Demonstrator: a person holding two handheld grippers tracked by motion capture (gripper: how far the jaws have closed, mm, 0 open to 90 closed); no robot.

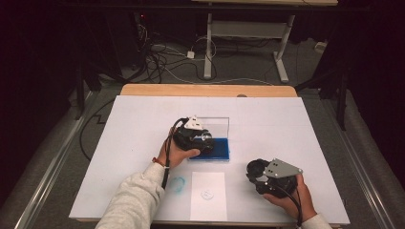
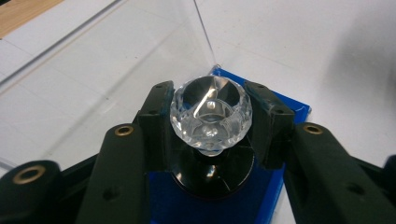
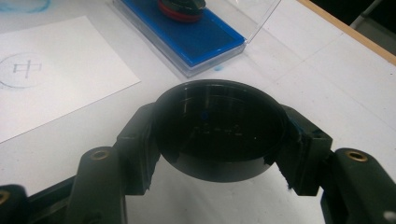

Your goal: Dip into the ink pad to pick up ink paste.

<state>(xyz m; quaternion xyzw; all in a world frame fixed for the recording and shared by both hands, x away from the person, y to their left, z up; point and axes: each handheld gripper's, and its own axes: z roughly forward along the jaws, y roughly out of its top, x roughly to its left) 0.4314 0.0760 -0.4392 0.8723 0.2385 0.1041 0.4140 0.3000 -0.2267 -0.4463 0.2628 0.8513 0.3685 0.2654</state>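
Observation:
My left gripper (image 1: 200, 139) (image 2: 211, 119) is shut on the clear faceted knob (image 2: 211, 109) of a stamp. The stamp's black round base (image 2: 210, 175) rests on the blue ink pad (image 1: 220, 150) (image 2: 285, 109) (image 3: 201, 37). The pad's clear lid (image 1: 218, 125) (image 2: 140, 56) stands open behind it. My right gripper (image 1: 260, 175) (image 3: 219, 140) is shut on a black round cap (image 1: 256, 168) (image 3: 219, 130), held just above the table at the front right. In the right gripper view the stamp's red-ringed base (image 3: 180, 8) sits on the pad.
A white sheet of paper (image 1: 207, 195) (image 3: 60, 79) lies near the front edge with a faint round stamped mark (image 1: 207, 194) (image 3: 25, 69). A blue ink smudge (image 1: 177, 184) marks the white table cover (image 1: 296, 138) left of the sheet. A wooden table edge (image 1: 205, 90) runs along the back.

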